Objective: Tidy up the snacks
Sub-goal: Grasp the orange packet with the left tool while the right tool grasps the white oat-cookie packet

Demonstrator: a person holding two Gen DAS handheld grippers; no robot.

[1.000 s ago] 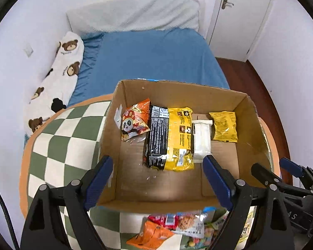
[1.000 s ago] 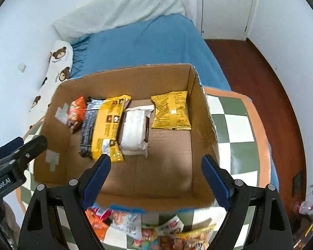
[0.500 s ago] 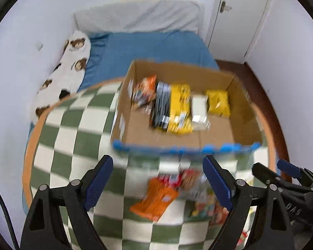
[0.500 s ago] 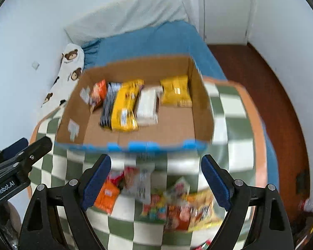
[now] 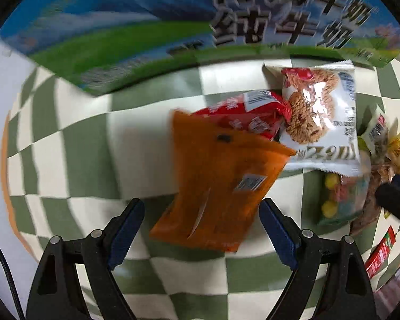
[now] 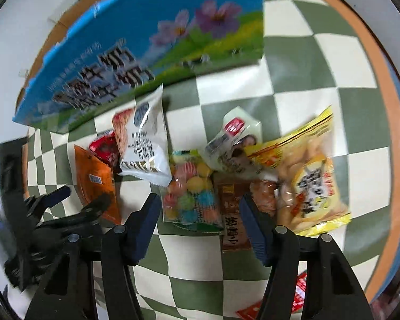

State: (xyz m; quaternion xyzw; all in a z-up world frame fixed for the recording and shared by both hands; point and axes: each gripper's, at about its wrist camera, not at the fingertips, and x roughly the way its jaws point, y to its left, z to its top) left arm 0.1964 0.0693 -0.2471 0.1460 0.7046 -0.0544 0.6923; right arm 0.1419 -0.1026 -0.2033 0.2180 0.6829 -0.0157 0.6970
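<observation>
Item: loose snack packets on a round table with a green-and-white checked cloth (image 6: 293, 85), heaped beside the printed outer wall of a cardboard milk carton box (image 6: 146, 53), which stood toward the far edge.

Left gripper (image 5: 201, 229): jaws spread wide, holding nothing, poised low over an orange packet (image 5: 218, 186) at the left end of the heap. That packet overlapped a red packet (image 5: 242, 112), which touched a white cookie packet (image 5: 320, 117).

Right gripper (image 6: 200, 221): jaws likewise apart and empty, straddling a clear bag of coloured candies (image 6: 192, 192). A brown packet (image 6: 233, 221) lay just beside that bag, with a large yellow crisp bag (image 6: 306, 178) toward the right edge and a small white packet (image 6: 232, 138) partly on top of the pile.

Step in hand, as judged: reach and pick; both tools had lined up on a packet, neither closed. Next move would call for lowering each until the fingers flank the packet's edges, then closing gently, taking care not to catch the overlapping neighbours, and lifting toward the box.
</observation>
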